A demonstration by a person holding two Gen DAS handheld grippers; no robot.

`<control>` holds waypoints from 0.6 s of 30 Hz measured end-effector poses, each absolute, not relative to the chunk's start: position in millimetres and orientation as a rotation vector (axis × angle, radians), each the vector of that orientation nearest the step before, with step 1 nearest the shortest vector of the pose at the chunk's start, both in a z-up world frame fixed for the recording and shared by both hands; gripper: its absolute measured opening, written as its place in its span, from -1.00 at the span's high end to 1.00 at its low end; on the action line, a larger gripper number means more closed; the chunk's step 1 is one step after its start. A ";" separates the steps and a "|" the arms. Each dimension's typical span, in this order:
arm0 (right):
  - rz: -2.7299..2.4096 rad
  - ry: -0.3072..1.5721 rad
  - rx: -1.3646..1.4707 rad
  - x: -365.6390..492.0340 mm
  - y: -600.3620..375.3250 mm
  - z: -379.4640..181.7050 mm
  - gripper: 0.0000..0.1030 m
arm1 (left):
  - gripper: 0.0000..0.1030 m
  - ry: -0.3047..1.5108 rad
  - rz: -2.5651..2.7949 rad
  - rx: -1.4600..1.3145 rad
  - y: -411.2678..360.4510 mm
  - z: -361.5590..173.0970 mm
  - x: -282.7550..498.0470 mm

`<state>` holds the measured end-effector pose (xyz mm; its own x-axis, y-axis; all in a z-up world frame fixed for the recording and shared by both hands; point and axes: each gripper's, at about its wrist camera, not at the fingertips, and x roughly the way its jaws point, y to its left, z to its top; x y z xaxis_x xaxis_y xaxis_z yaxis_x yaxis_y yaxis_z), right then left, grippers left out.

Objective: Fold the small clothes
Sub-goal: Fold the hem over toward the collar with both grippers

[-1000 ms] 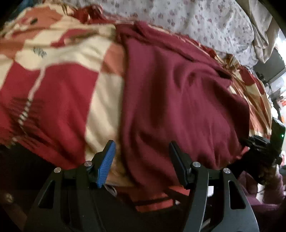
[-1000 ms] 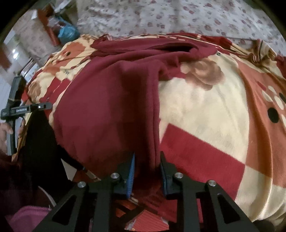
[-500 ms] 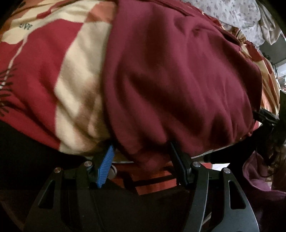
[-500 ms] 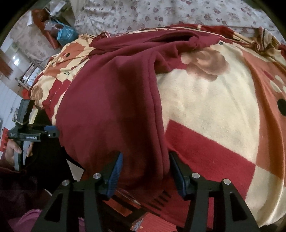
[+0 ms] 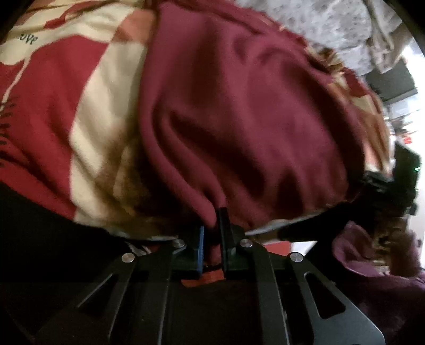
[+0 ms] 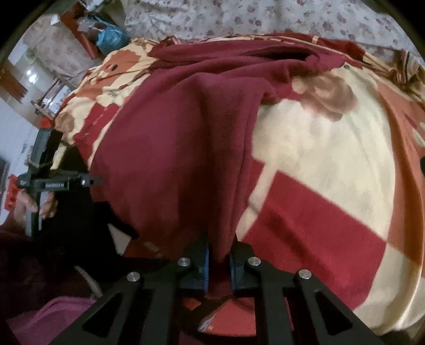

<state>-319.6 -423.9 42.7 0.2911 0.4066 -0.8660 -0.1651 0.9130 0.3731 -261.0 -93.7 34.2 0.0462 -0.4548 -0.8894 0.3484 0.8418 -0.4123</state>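
A maroon fleece garment [image 5: 239,119] lies spread on a red, cream and orange checked blanket [image 5: 53,106], its near hem hanging over the bed's front edge. My left gripper [image 5: 212,220] is closing its jaws on the hem's left part, and the pads pinch the cloth. In the right wrist view the same garment [image 6: 180,146] runs away from me, and my right gripper [image 6: 220,244] is closing its jaws on a bunched fold at the hem's right side, with cloth squeezed between the pads. The left gripper [image 6: 53,183] also shows at that view's left edge, held in a hand [image 6: 26,207].
The blanket [image 6: 332,159] covers the bed to the right of the garment. A pale floral sheet [image 6: 265,16] lies behind it. A blue bag [image 6: 109,37] and boxes stand at the far left. A purple sleeve [image 6: 53,318] is below the grippers.
Both grippers went from wide apart around the hem to pinched on it. The left gripper moved in closer to the bed's edge.
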 end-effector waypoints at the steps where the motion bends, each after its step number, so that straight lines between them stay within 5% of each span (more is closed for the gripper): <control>1: 0.396 1.217 0.243 -326.2 -424.7 48.4 0.82 | 0.85 1.381 -0.627 -0.094 -88.0 42.7 -262.4; 12: 0.350 1.215 0.319 -363.7 -432.7 46.7 0.82 | 0.89 1.344 -0.583 -0.086 -86.6 47.8 -269.4; 14: 0.328 1.235 0.309 -356.6 -436.8 49.4 0.26 | 0.89 1.337 -0.596 -0.078 -82.5 48.9 -269.7; 15: 0.316 1.238 0.314 -353.6 -438.4 49.8 -0.28 | 0.89 1.342 -0.595 -0.079 -81.3 47.3 -269.3; 18: 0.357 1.217 0.355 -347.7 -438.0 45.7 -0.37 | 0.89 1.369 -0.561 -0.088 -77.7 38.3 -265.0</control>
<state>-347.7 -438.0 45.7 0.3059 0.4487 -0.8397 -0.0761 0.8907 0.4483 -265.0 -77.7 38.3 0.0919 -0.4266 -0.8998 0.3270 0.8664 -0.3774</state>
